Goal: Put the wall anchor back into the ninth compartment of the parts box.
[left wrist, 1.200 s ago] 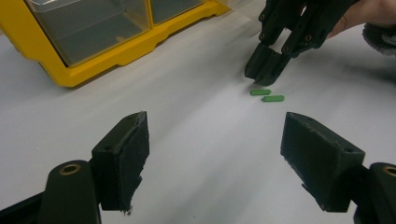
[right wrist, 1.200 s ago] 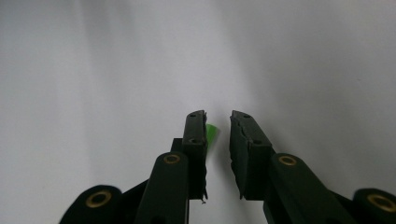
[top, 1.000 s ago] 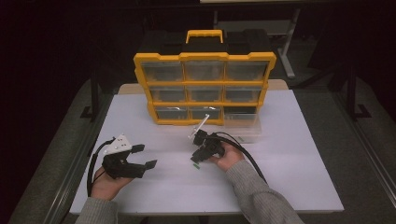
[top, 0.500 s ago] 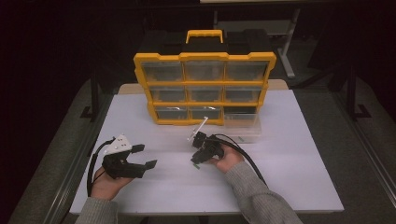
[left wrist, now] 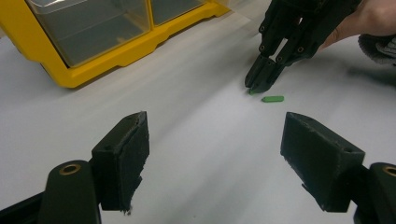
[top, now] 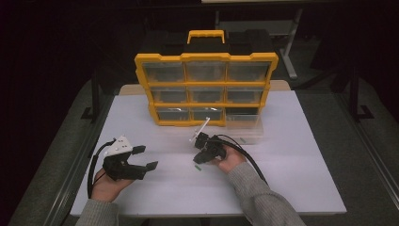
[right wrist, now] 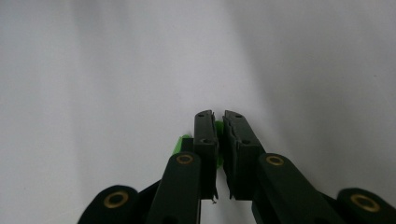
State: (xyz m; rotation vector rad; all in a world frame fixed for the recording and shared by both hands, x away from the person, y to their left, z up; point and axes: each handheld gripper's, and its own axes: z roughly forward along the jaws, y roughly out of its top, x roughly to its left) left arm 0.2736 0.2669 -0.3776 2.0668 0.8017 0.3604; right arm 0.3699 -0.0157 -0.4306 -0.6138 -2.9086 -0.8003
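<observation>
Fingers of the right gripper point(top: 199, 158) are closed on a green piece point(right wrist: 218, 140) low at the table point(top: 291, 179), a second piece point(left wrist: 272, 98) lies beside, the drawer point(top: 243, 123) is pulled out, and the left gripper point(left wrist: 224, 158) is held open, idle.

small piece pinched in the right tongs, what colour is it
Green; the small piece shows best in the right gripper view, clamped between the right tongs.

desk point(top: 291, 155): white | organizer point(top: 206, 89) on desk: yellow frame, clear drawers, black top | grippers' jaws: black | small pieces point(left wrist: 272, 98) on desk: green | sleeves point(top: 263, 200): grey
</observation>
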